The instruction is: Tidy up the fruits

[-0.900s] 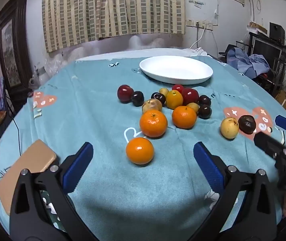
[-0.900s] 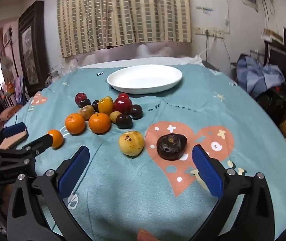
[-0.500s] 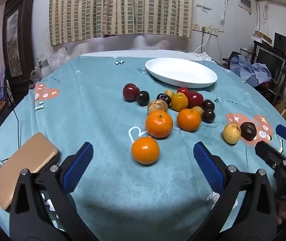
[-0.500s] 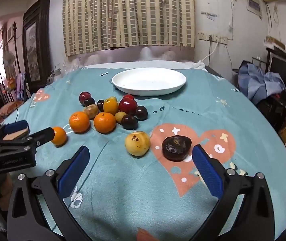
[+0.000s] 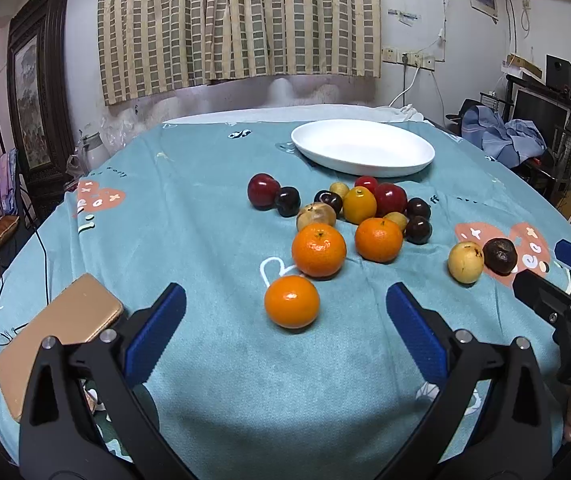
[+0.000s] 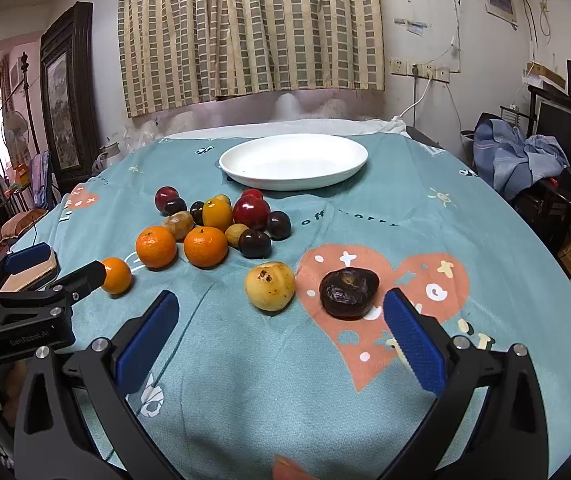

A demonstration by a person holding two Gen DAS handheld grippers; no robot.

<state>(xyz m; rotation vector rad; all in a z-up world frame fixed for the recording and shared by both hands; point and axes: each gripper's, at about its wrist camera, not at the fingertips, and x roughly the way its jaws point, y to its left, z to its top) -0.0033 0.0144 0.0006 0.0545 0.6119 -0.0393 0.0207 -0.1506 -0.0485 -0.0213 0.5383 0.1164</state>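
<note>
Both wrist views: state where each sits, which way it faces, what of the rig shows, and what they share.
Left wrist: behind the open left tongs, facing across the table toward the nearest orange; the right tongs' tips show at right.
Right wrist: behind the open right tongs, facing the yellow fruit and dark shrivelled fruit; the left tongs show at left.
Shared: the white plate and fruit cluster.

Plate (image 5: 363, 153) behind fruit cluster (image 5: 359, 210); lone orange (image 5: 292, 301) before cluster; phone (image 5: 55, 334) far left on tablecloth (image 5: 189, 216).
</note>
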